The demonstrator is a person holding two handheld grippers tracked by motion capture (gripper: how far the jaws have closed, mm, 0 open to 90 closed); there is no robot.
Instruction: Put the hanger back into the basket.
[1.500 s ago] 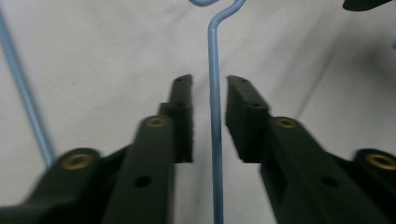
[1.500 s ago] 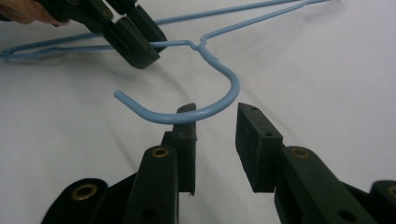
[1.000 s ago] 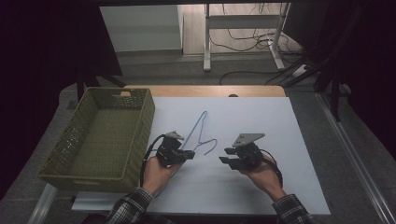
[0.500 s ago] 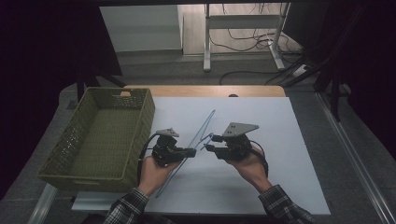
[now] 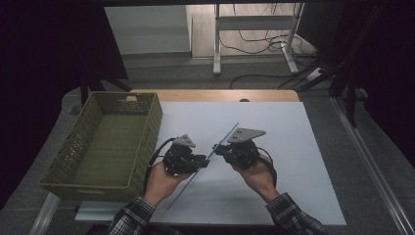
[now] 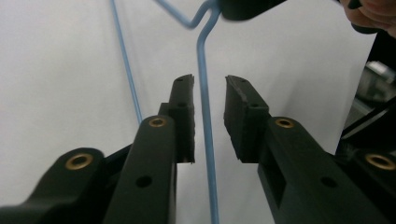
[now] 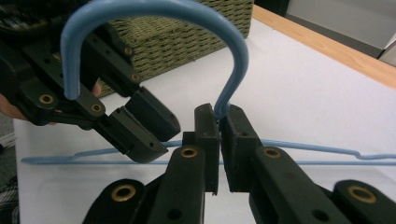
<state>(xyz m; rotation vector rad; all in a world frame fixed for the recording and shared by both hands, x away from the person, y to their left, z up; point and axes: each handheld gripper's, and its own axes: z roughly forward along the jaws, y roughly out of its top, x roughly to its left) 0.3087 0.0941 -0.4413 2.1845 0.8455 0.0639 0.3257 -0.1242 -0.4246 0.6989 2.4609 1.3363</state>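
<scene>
1. The right gripper [image 7: 218, 135] is pinching the neck of the blue hanger [image 7: 154, 18], jaws clamped on it.
2. The left gripper [image 6: 209, 100] is sitting with jaws parted around the hanger's wire, not squeezing it.
3. The hanger is hanging above the white table [image 5: 303, 132], beside the green basket [image 5: 147, 127].
4. No readable writing is showing.

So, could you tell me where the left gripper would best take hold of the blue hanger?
On the straight wire of the blue hanger already running between the open jaws of the left gripper, closing across it from both sides. The right gripper is clamped at the hook's base, so gripping farther along probably steadies it.
</scene>
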